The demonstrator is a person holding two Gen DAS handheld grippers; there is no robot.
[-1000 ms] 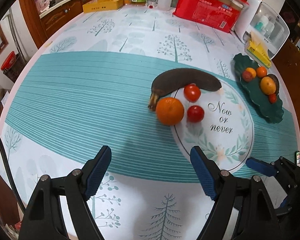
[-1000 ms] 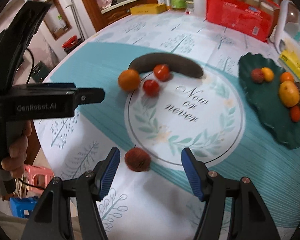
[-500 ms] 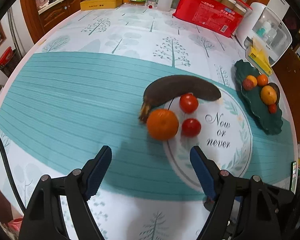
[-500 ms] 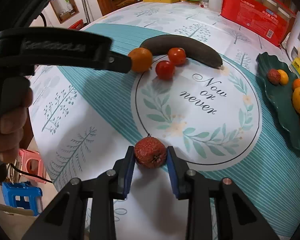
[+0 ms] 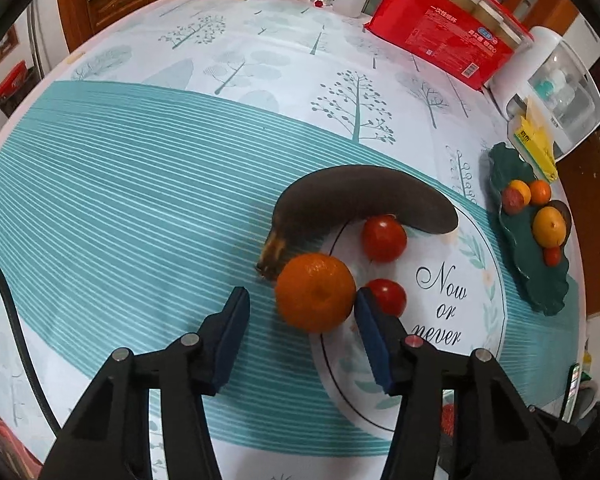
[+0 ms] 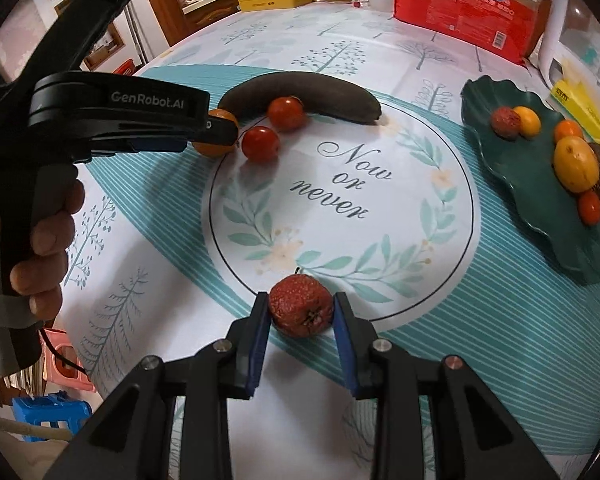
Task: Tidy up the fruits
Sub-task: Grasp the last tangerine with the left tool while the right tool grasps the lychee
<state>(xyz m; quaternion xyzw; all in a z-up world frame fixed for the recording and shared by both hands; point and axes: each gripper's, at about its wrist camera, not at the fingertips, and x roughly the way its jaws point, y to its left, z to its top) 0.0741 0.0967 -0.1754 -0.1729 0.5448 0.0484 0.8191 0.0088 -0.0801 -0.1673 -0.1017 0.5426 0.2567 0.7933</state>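
So the right hand-held gripper (image 6: 301,316) is clamped on a wrinkly dark-red fruit (image 6: 301,311), both blue pads pressed against its sides, just at the near rim of the printed "Now or never" circle, toward the near edge of the surface (image 6: 340,56). I can't tell whether the fruit sits on the cloth or is lifted a bit. Skin looks shrivelled and rough, with a dried calyx facing the camera.

The left hand-held gripper (image 5: 302,308) is spread wide around the orange (image 5: 315,292), which sits between the pads: right pad touching or just about touching its side, left pad clearly apart. The orange is round, with dimpled peel. The stem end of a blackened banana (image 5: 360,200), long, curved and matte, is right behind it, and two glossy smooth tomatoes, one (image 5: 383,238) tucked into the banana's curve and the other (image 5: 388,296) just beside the right pad.

Over by the right edge there's a dark green wavy-rimmed plate (image 6: 540,216) with several small fruits on it. The cloth is teal-striped with tree prints.
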